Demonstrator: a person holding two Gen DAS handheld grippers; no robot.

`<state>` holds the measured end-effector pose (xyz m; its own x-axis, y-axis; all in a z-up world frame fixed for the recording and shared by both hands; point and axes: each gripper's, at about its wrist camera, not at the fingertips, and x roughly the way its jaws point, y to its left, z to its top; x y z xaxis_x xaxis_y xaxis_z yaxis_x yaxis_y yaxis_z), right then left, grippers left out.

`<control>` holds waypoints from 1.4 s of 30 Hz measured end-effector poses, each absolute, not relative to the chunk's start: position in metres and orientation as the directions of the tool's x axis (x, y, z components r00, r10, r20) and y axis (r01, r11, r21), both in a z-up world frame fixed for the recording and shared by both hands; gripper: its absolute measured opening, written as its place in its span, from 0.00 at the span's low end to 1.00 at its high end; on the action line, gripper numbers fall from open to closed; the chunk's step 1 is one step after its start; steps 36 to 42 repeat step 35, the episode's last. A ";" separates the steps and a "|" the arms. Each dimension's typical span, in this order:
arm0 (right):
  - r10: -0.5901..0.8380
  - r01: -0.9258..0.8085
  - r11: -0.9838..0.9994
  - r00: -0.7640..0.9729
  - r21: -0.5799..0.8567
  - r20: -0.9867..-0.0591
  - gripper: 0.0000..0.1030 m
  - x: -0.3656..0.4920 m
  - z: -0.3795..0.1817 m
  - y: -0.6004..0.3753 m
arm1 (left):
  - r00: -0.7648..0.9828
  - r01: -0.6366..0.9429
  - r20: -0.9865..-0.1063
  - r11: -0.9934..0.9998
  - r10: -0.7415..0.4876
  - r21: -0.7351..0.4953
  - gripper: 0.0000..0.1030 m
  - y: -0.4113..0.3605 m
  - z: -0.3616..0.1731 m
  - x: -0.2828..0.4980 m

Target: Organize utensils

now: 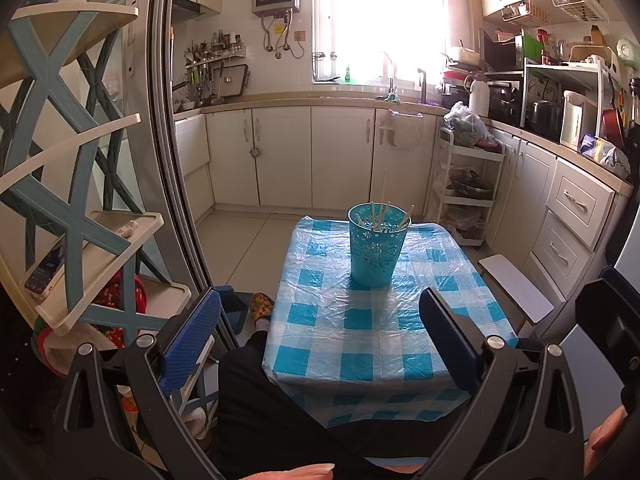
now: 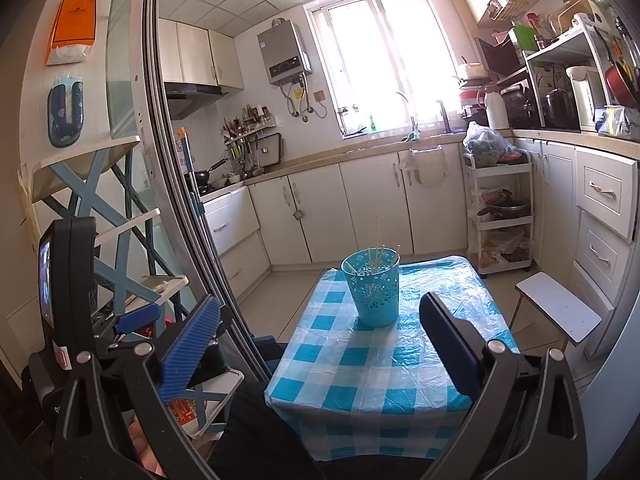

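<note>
Fingers (image 1: 192, 336) of my left gripper (image 1: 320, 332) are spread wide with nothing between them, and my right gripper (image 2: 320, 340) has its fingers (image 2: 192, 344) just as wide apart and empty. Both hang short of the cup (image 1: 378, 244), over the near end of the table (image 1: 360, 344), which wears a blue-and-white checked cloth under clear plastic. I see the cup standing upright on the far half of that table, teal with a cut-out pattern. Chopsticks (image 1: 383, 200) stand in the cup, leaning against its rim at mixed angles, one reaching well above the others. Left of the cup, off the table, a shelf (image 1: 92, 248) with blue crossed braces carries a phone (image 1: 44, 270). Right of the cup, beside the table, sits a small white stool (image 1: 516, 286). Dark trousers (image 1: 256, 396) show at the table's near edge.
</note>
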<state>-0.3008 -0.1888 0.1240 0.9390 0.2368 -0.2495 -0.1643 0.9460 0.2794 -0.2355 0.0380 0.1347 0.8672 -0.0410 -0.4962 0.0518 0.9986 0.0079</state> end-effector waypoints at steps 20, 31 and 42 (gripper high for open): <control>0.243 -0.168 0.945 0.936 0.281 -0.255 0.93 -0.303 0.120 -0.185 | 0.901 0.049 -0.431 0.999 -0.051 -0.015 0.93 0.039 0.136 -0.249; 0.239 -0.167 0.946 0.939 0.277 -0.248 0.93 -0.304 0.120 -0.185 | 0.872 0.080 -0.483 0.997 -0.074 -0.009 0.93 0.029 0.129 -0.241; 0.238 -0.165 0.946 0.938 0.279 -0.251 0.93 -0.304 0.121 -0.186 | 0.864 0.088 -0.496 0.996 -0.083 -0.014 0.93 0.029 0.126 -0.238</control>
